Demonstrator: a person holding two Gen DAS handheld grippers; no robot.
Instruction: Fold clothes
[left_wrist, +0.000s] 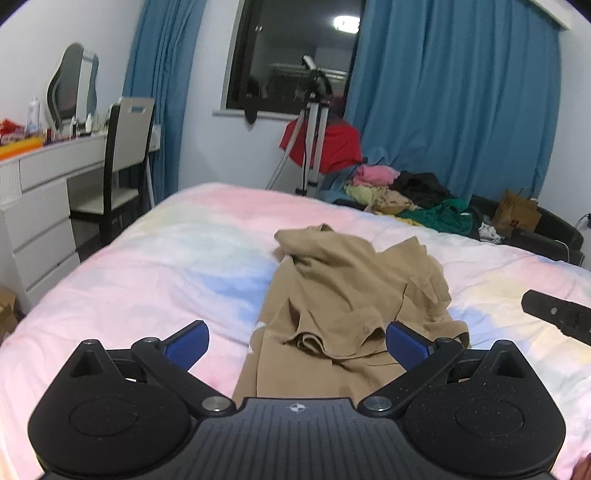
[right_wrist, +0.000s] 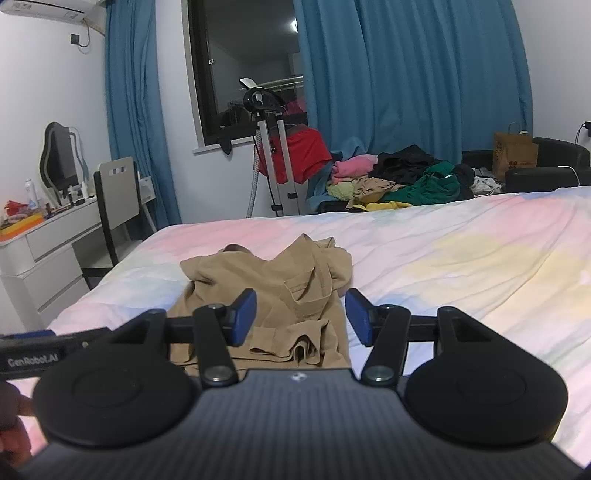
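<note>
The left tool (left_wrist: 297, 345) hangs over the near end of a crumpled tan garment (left_wrist: 354, 295) with its blue pads spread wide and nothing between them; the right tool (right_wrist: 301, 317) is likewise spread, though less widely, and holds nothing, its pads framing the same garment from the other side. The garment lies bunched on the bed (left_wrist: 147, 266), roughly in the middle of the near part, with a cuffed edge or sleeve end turned up toward the tools and the far part heaped into soft ridges. The step in hand looks like the first one: taking hold so the piece can be spread flat. To do it well, each tool should probably pinch a single layer at an outer edge or corner, not a gathered wad, and the two grips should sit well apart so the cloth can be drawn taut and laid smooth before any fold. The fabric seems thin and limp, so a shallow bite may slip. The bedcover is a soft pastel quilt with mild wrinkles, which may drag on the cloth. Beyond the bed are a heap of mixed clothes (right_wrist: 399, 181), a tripod (right_wrist: 273, 155), blue curtains (right_wrist: 406, 74), a dark window (right_wrist: 243, 66), and a white dressing table (left_wrist: 44, 184) with a chair (left_wrist: 122, 162).
</note>
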